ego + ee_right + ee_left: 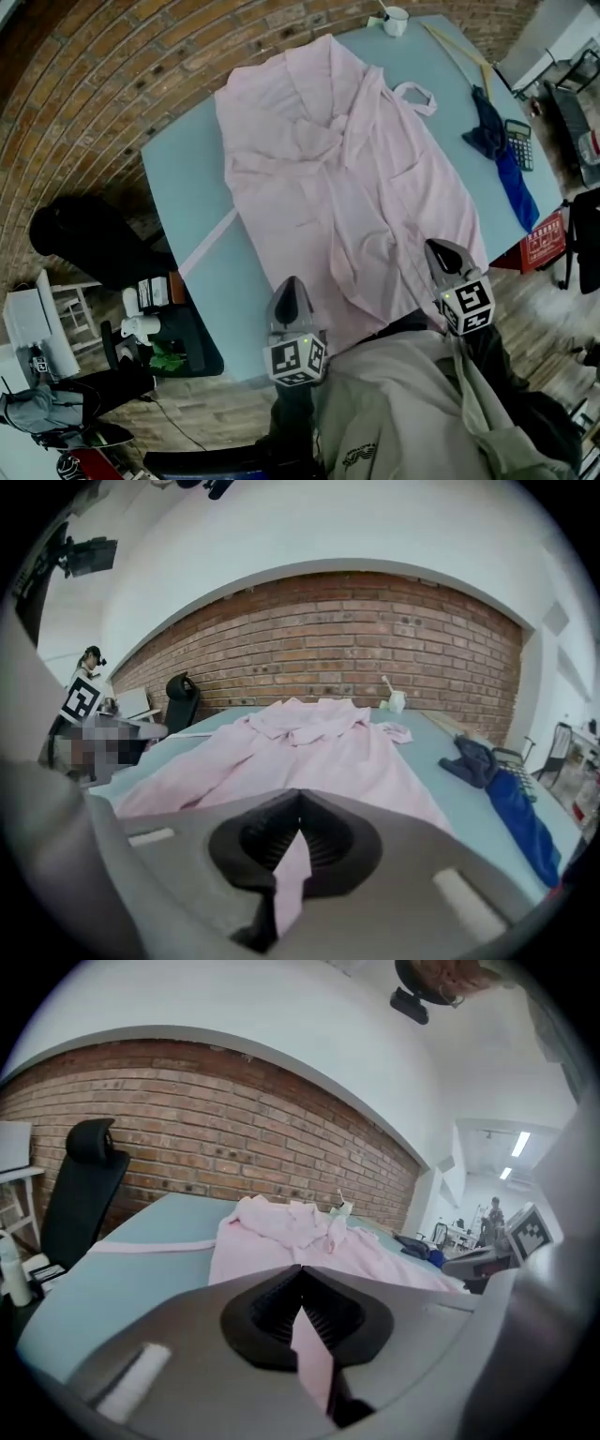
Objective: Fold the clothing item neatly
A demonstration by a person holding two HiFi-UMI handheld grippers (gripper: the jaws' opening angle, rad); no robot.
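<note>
The pink garment (347,187) lies spread and rumpled across the light blue table (187,178), its collar end toward the far brick wall (319,630) and its hem at the near edge. The 2 grippers are at that near edge. The left gripper (291,292) has its jaws closed on a fold of the pink fabric, which hangs between its pads in the left gripper view. The right gripper (442,253) is likewise clamped on the hem. A loose pink strip (208,242) lies on the table to the garment's left. A blue cloth (499,150), a calculator (518,143) and a white mug (396,19) sit along the table's right and far sides.
</note>
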